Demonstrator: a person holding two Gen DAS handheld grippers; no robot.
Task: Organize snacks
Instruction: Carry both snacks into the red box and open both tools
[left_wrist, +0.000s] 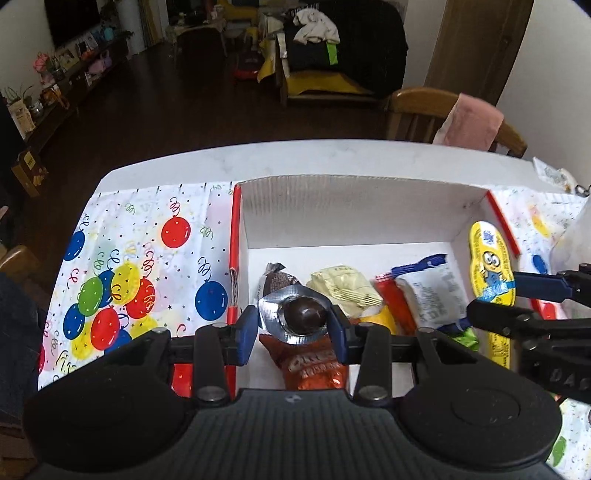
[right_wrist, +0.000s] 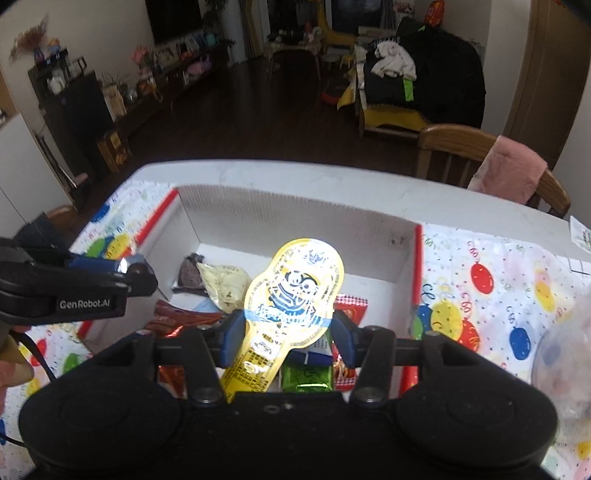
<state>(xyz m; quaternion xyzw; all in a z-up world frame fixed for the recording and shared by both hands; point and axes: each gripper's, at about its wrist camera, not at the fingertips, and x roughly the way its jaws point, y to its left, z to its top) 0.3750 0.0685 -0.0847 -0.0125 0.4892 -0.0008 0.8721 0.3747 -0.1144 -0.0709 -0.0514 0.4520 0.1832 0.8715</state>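
1. Left wrist view. The left gripper (left_wrist: 291, 328) had its jaws closed on a chocolate ball in a silver foil blister (left_wrist: 295, 317), the foil edges pinched between the blue pads. It hung above the white cardboard box (left_wrist: 354, 206) with red edges, over an orange packet (left_wrist: 314, 369) lying inside. Judged reason for the hold: carried over the box for dropping in.
2. Same view, box contents: a brown wrapper (left_wrist: 279, 280), a pale yellow packet (left_wrist: 341, 288) and a white-and-blue packet (left_wrist: 432, 291), lying close together. The box stood on a balloon-print cloth (left_wrist: 147, 266) covering the surface.
3. Same view, right side: the right gripper (left_wrist: 517, 299) entered side-on, holding a yellow cartoon-printed lollipop pack (left_wrist: 493, 266) near the box's right wall.
4. Right wrist view. The right gripper (right_wrist: 288, 332) had its jaws narrowed on the lollipop pack (right_wrist: 295, 284) at its neck, head tilted up and forward, above a green packet (right_wrist: 306, 376) and a red packet (right_wrist: 349, 310) in the box (right_wrist: 295, 210).
5. Same view, left edge: the left gripper (right_wrist: 129, 273) showed side-on over the box; its grip was unclear there.
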